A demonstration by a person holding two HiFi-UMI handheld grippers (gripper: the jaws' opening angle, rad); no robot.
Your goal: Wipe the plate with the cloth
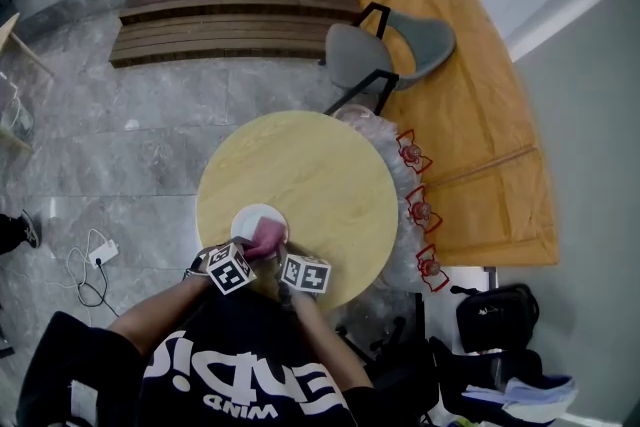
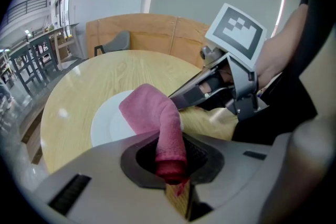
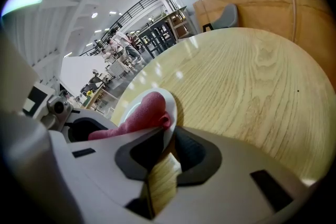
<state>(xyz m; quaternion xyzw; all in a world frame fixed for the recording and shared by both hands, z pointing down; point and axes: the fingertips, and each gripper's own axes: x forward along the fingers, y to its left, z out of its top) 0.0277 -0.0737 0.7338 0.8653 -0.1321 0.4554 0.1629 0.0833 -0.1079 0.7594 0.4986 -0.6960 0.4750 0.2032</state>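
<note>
Pink cloth [image 2: 153, 110] is clamped in the left gripper [image 2: 172, 164], jaws closed tight on one bunched end. The rest of the cloth humps up and drapes forward onto the white plate [image 2: 104, 122]. Plate lies flat on the round light-wood table [image 1: 325, 180], at the near left part of the top, close to the near edge. Right gripper [image 3: 167, 140] is clenched on the plate's near right rim; the thin white edge runs in between its pads. The two grippers sit close side by side at the near edge of the table, left one over the plate's near side, right one just to its right. The cloth covers the near right part of the plate, and the far left part shows bare white. In the right gripper view the cloth's far end lies on the plate just beside the gripped rim. Grey chair [image 1: 388, 51] stands at the far right of the table, seat turned toward it. Grey stone floor [image 1: 130, 140] all round, with a white cable [image 1: 92, 267] lying on it to the left. The person's dark printed shirt [image 1: 235, 377] fills the near edge of the head view.
</note>
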